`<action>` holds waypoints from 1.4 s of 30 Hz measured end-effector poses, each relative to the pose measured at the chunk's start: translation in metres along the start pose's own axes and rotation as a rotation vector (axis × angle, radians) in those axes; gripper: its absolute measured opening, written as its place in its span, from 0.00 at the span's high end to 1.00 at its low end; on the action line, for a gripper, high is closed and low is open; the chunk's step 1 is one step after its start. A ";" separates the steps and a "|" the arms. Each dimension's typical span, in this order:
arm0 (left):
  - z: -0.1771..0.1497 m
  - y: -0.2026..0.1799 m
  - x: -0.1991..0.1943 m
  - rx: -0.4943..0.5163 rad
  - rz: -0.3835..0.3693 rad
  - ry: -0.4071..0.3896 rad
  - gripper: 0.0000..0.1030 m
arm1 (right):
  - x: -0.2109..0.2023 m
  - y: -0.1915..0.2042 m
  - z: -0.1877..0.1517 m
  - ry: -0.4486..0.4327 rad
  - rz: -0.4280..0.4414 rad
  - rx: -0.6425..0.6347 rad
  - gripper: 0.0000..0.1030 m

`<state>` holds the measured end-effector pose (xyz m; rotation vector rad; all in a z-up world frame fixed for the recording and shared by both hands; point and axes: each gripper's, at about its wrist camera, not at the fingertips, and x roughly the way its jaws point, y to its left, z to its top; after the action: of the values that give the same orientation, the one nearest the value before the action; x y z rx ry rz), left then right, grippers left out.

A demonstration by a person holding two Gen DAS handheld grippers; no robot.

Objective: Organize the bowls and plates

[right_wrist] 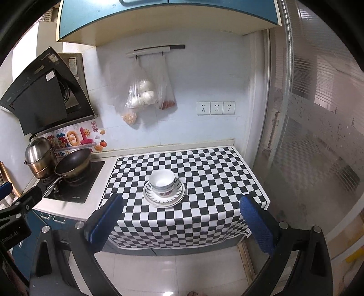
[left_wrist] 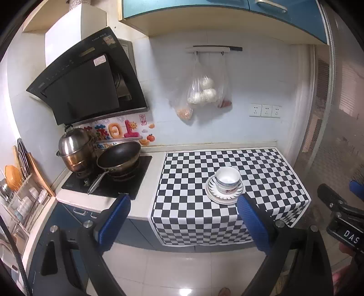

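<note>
Bowl (right_wrist: 163,181) stacked on plates (right_wrist: 164,197), mid checkered cloth (right_wrist: 204,173); we judge sorting done or nearly so. Left gripper (left_wrist: 184,219), right gripper (right_wrist: 182,219): jaws wide, empty, well back.

We see a pale tiled wall (right_wrist: 204,75) behind the tabletop (right_wrist: 107,154); blue cabinets (right_wrist: 159,20) hang overhead; a black range hood (left_wrist: 86,77) tilts at left; three white sockets (right_wrist: 216,107) sit right; glossy floor tiles (right_wrist: 182,273) below; frosted glass (right_wrist: 318,136) at right.

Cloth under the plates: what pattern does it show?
Black-and-white checks on the cloth, clearest in the right wrist view.
</note>
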<state>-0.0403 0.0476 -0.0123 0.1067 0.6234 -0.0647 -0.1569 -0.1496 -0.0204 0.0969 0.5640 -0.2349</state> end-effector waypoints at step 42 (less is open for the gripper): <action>-0.001 -0.015 0.013 0.025 -0.028 0.020 0.07 | 0.016 -0.011 -0.003 0.023 -0.057 0.010 0.00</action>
<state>-0.0313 0.0321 -0.0221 0.1227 0.6446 -0.0984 -0.1485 -0.1633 -0.0319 0.0932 0.5895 -0.2928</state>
